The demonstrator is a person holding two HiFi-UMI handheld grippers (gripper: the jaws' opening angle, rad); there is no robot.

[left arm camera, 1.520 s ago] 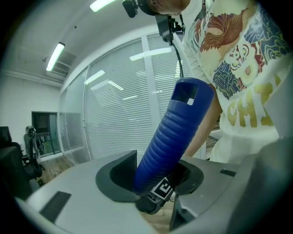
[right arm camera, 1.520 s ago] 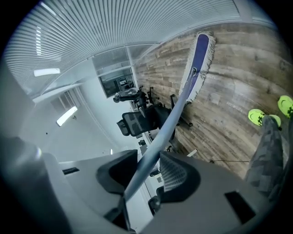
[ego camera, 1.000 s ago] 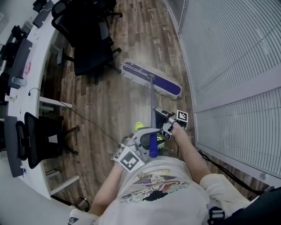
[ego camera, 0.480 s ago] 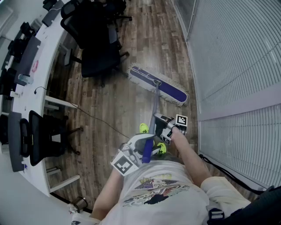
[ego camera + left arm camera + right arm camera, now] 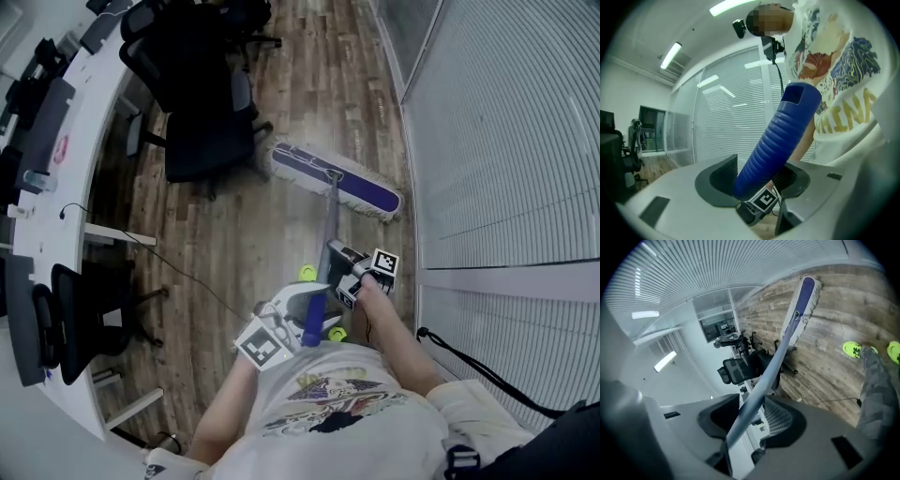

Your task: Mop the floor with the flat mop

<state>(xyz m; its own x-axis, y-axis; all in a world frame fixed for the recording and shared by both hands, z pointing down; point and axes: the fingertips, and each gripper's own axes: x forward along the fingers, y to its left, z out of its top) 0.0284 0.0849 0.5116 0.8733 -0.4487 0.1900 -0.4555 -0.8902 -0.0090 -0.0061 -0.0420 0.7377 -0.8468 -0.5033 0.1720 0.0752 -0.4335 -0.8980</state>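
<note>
The flat mop's purple head (image 5: 334, 182) lies on the wood floor ahead of me, close to the window wall. Its grey pole (image 5: 328, 230) runs back to a ribbed blue grip (image 5: 314, 323). My left gripper (image 5: 298, 317) is closed on that blue grip (image 5: 780, 136), which fills the gap between its jaws; the jaws are opening slightly. My right gripper (image 5: 345, 265) holds the pole higher up. In the right gripper view the pole (image 5: 771, 369) passes between the pads of the right gripper (image 5: 752, 416) toward the mop head (image 5: 800, 310).
A black office chair (image 5: 202, 112) stands just left of the mop head, and another chair (image 5: 70, 309) sits by the curved white desk (image 5: 56, 187). Blinds on a glass wall (image 5: 506, 141) line the right. A thin cable (image 5: 187, 272) crosses the floor. Yellow-green shoes (image 5: 307, 273) are near the pole.
Both grippers and the mop have travelled along the floor beside the window wall. The mop head now lies a little nearer the black chair's base, and the person has stepped along.
</note>
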